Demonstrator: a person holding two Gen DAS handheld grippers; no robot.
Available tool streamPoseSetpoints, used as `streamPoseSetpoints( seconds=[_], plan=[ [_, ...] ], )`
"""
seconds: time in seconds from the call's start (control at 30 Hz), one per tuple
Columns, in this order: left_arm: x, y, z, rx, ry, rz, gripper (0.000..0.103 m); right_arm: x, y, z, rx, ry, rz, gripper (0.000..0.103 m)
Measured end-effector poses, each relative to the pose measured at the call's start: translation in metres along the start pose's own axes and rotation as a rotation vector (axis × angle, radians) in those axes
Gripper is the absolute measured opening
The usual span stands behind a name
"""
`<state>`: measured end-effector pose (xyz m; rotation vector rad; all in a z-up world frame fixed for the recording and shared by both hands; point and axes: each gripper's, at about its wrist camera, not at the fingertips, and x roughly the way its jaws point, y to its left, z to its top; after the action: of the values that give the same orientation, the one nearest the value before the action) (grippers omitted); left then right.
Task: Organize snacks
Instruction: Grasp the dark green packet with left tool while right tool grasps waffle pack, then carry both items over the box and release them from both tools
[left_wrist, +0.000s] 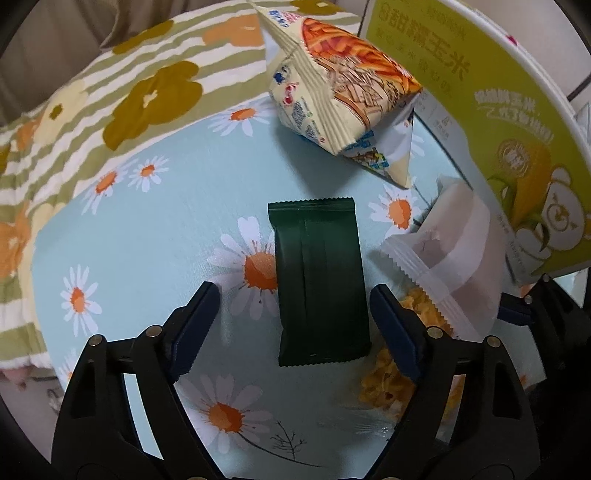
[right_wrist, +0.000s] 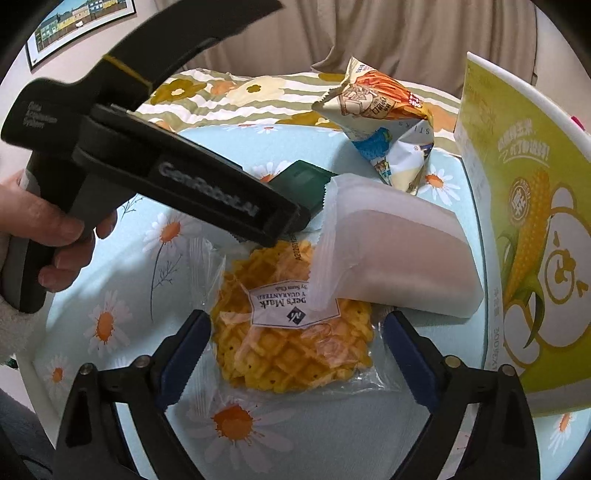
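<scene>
The dark green packet (left_wrist: 319, 280) lies flat on the daisy-print counter (left_wrist: 147, 236), lengthwise between the pads of the left claw (left_wrist: 295, 328), which stands released with a gap on either side. The right claw (right_wrist: 295, 354) likewise brackets the waffle snack (right_wrist: 291, 332) in its clear wrapper, pads not yet pressing.

Risks, as I judge them: the green packet is thin and slick, so closing pads may skate over it or buckle it rather than lift it. The waffle looks brittle; a hard squeeze could crack it, and its loose film may be all the pads catch. The frosted white pouch (right_wrist: 399, 254) rests on the waffle's far edge, so lifting the waffle could drag or tip it. The two claws work close together and might collide.

Beyond, a crinkly foil snack bag (left_wrist: 332, 88) stands puffed up, beside a stiff green-and-white corn box (right_wrist: 524, 236).
</scene>
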<state>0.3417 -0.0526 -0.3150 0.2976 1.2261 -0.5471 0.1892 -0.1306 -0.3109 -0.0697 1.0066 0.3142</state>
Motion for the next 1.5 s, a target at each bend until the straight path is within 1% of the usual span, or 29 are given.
streamPoseSetpoints(
  seconds=[0.03, 0.13, 0.27, 0.37, 0.43, 0.47, 0.5, 0.53, 0.6, 0.7, 0.83, 1.03, 1.13, 1.3, 1.4, 1.5],
  plan=[
    [0.000, -0.003, -0.001, 0.010, 0.002, 0.011, 0.082, -0.001, 0.001, 0.000, -0.003, -0.002, 0.000, 0.082],
    [0.001, -0.009, -0.001, 0.034, 0.010, 0.041, 0.082, -0.005, 0.004, -0.003, -0.002, -0.003, 0.003, 0.075],
    [0.000, -0.008, 0.001, 0.022, 0.014, 0.036, 0.081, -0.012, 0.013, -0.007, -0.016, 0.003, 0.036, 0.070],
    [-0.002, -0.011, 0.002, 0.040, 0.012, 0.050, 0.071, -0.016, 0.023, -0.013, -0.037, 0.006, 0.057, 0.069],
    [-0.003, -0.013, 0.004, 0.055, 0.009, 0.044, 0.059, -0.017, 0.026, -0.015, -0.035, 0.005, 0.061, 0.069],
    [-0.003, -0.015, 0.004, 0.065, 0.010, 0.043, 0.056, -0.017, 0.025, -0.016, -0.025, 0.005, 0.067, 0.069],
    [-0.004, -0.017, 0.005, 0.079, 0.010, 0.036, 0.048, -0.017, 0.024, -0.016, -0.018, 0.004, 0.069, 0.069],
    [-0.004, -0.018, 0.005, 0.087, 0.010, 0.034, 0.042, -0.016, 0.022, -0.015, -0.013, 0.002, 0.072, 0.069],
    [-0.004, -0.019, 0.005, 0.102, 0.017, 0.030, 0.041, -0.017, 0.021, -0.015, -0.007, 0.003, 0.078, 0.069],
    [-0.005, -0.015, 0.006, 0.093, 0.019, 0.004, 0.041, -0.019, 0.020, -0.018, -0.006, 0.003, 0.079, 0.069],
    [-0.009, -0.004, 0.002, 0.061, 0.017, -0.016, 0.041, -0.023, 0.021, -0.022, 0.006, 0.000, 0.085, 0.068],
    [-0.030, 0.012, -0.011, 0.008, -0.011, -0.038, 0.041, -0.030, 0.023, -0.021, 0.013, -0.008, 0.079, 0.068],
    [-0.048, 0.020, -0.018, -0.018, -0.036, -0.048, 0.041, -0.038, 0.025, -0.019, 0.009, -0.018, 0.073, 0.068],
    [-0.087, 0.032, -0.026, -0.054, -0.096, -0.060, 0.041, -0.061, 0.033, -0.006, -0.001, -0.059, 0.056, 0.068],
    [-0.113, 0.035, -0.025, -0.063, -0.138, -0.069, 0.041, -0.081, 0.036, 0.002, 0.022, -0.092, 0.050, 0.068],
    [-0.139, 0.036, -0.020, -0.063, -0.184, -0.088, 0.041, -0.101, 0.029, 0.010, 0.070, -0.133, 0.038, 0.068]
  ],
)
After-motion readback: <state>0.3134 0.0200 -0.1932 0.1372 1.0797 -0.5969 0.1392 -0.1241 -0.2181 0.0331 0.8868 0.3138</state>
